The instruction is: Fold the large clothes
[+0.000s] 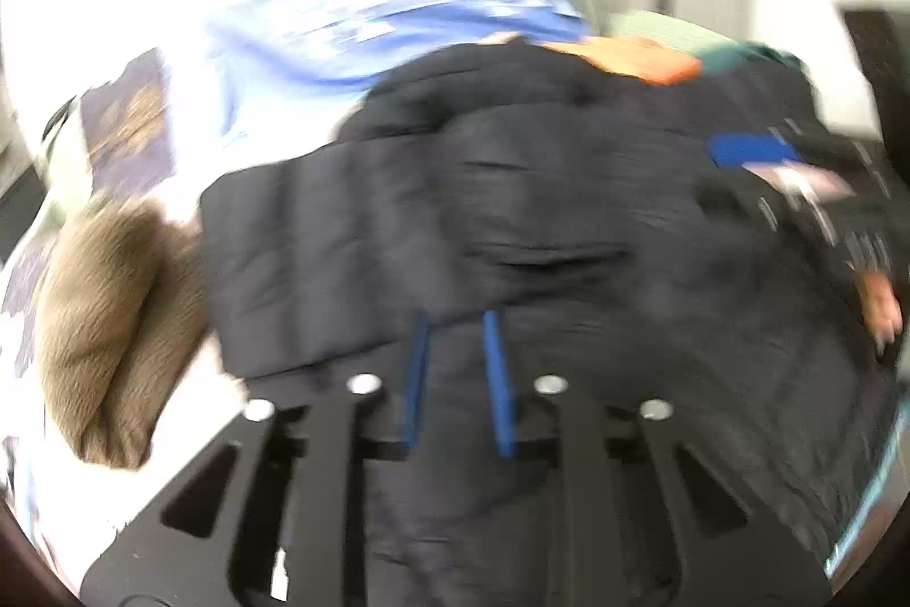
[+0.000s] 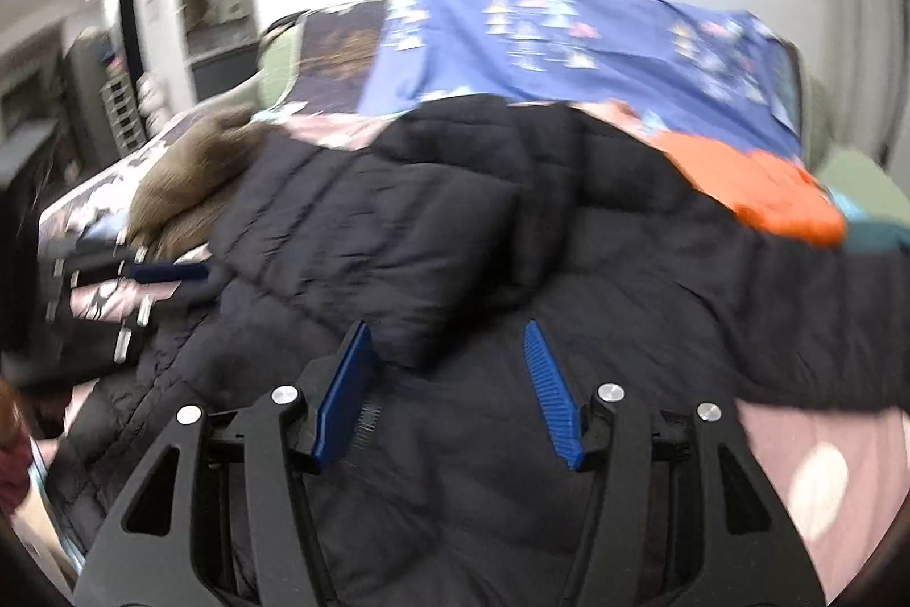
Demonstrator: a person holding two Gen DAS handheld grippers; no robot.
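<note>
Both grippers are hovering over your black jacket (image 2: 455,220) on the bed (image 2: 796,482): left gripper (image 1: 458,322) narrow, right gripper (image 2: 446,328) wide, neither gripping.

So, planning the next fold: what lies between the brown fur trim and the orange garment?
In the right wrist view, only the black puffer jacket spans between fur trim and orange garment.
</note>
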